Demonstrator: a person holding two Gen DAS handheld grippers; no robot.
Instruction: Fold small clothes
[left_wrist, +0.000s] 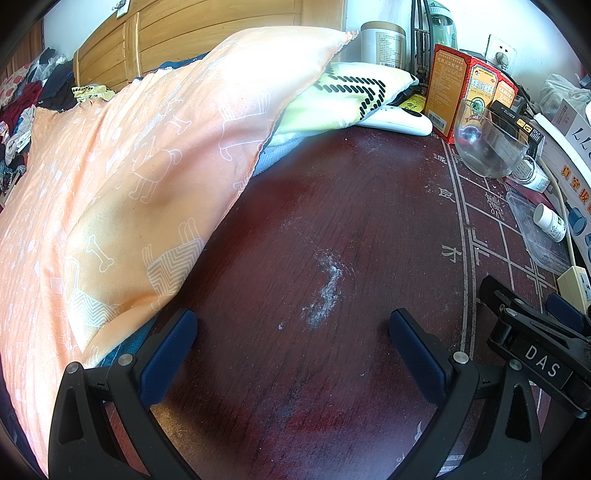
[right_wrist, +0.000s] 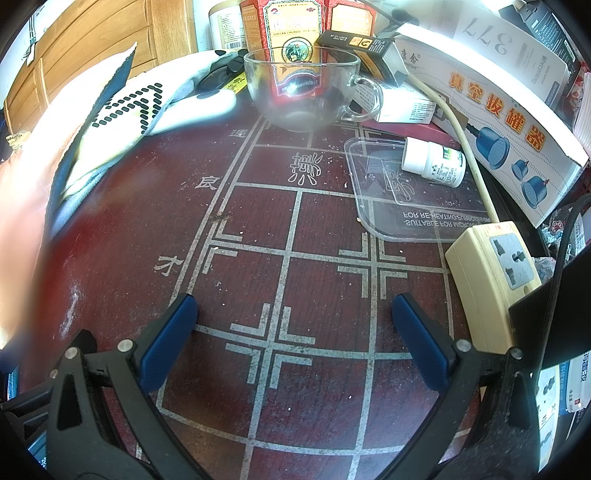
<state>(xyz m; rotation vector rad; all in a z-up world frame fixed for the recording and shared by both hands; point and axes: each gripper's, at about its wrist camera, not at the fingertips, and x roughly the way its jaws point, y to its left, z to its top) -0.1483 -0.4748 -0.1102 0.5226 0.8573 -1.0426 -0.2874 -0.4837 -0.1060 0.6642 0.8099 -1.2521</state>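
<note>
Orange pillow (left_wrist: 122, 177) far left, long axis running near-left to far-right, overhanging dark red table (left_wrist: 332, 221). Small yellow-green garment with black dashes (left_wrist: 343, 96) lying under its far corner, pointing toward glass cup (left_wrist: 487, 144). Left gripper (left_wrist: 291, 339) jaws wide apart, empty. Right gripper (right_wrist: 295, 332) likewise, over chessboard lines beside power strip (right_wrist: 495, 280).

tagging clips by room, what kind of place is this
Probably a bedroom, at a cluttered bedside table: a wooden headboard behind an orange pillow, clothes heaped at far left, and medicine boxes by a glass cup.
</note>
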